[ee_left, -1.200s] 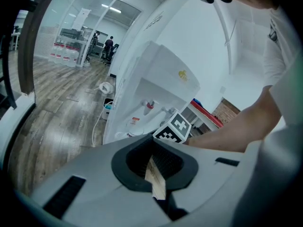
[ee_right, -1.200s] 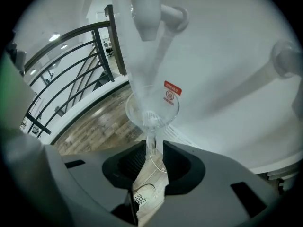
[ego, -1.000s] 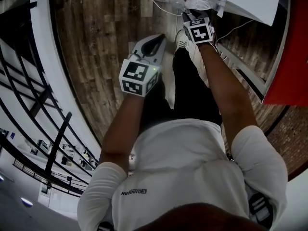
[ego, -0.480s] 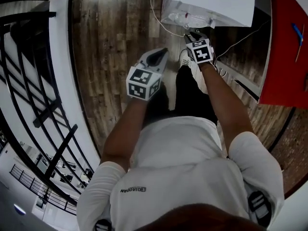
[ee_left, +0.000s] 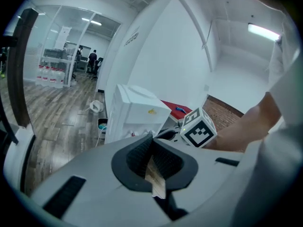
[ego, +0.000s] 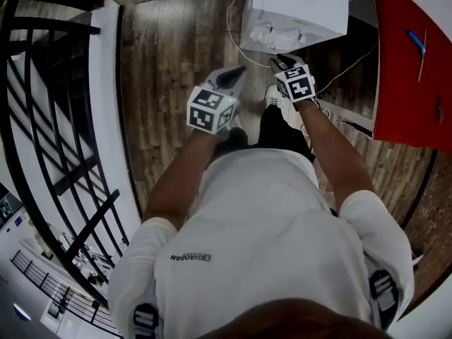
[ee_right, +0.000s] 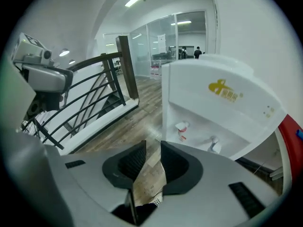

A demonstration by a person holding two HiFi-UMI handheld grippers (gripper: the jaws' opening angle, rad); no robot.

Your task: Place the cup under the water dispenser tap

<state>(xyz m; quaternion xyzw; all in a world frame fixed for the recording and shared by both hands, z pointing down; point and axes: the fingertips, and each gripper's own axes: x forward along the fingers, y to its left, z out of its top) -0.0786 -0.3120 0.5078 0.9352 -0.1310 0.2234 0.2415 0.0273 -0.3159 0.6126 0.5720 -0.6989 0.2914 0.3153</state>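
Observation:
No cup shows in any view. The white water dispenser (ego: 296, 9) stands on the wood floor ahead of me; the right gripper view shows its front (ee_right: 222, 103) with a red tap (ee_right: 181, 129) and a pale tap (ee_right: 214, 144) in the recess. My left gripper (ego: 229, 82) hangs over the floor left of the dispenser, its pads meeting at the tips with nothing between them. My right gripper (ego: 277, 61) is just short of the dispenser's front, jaws a narrow gap apart and empty. In the left gripper view the dispenser (ee_left: 137, 112) stands beyond the jaws.
A black stair railing (ego: 56, 119) with a white kerb runs along the left. A red surface (ego: 413, 62) with a blue pen lies to the right of the dispenser. A white cable (ego: 233, 20) trails on the floor beside the dispenser. The right gripper's marker cube (ee_left: 199, 129) shows in the left gripper view.
The head view has swung so the dispenser and red surface show more fully at the top. Both grippers keep their places before the dispenser, drifting slightly; the jaws look unchanged.

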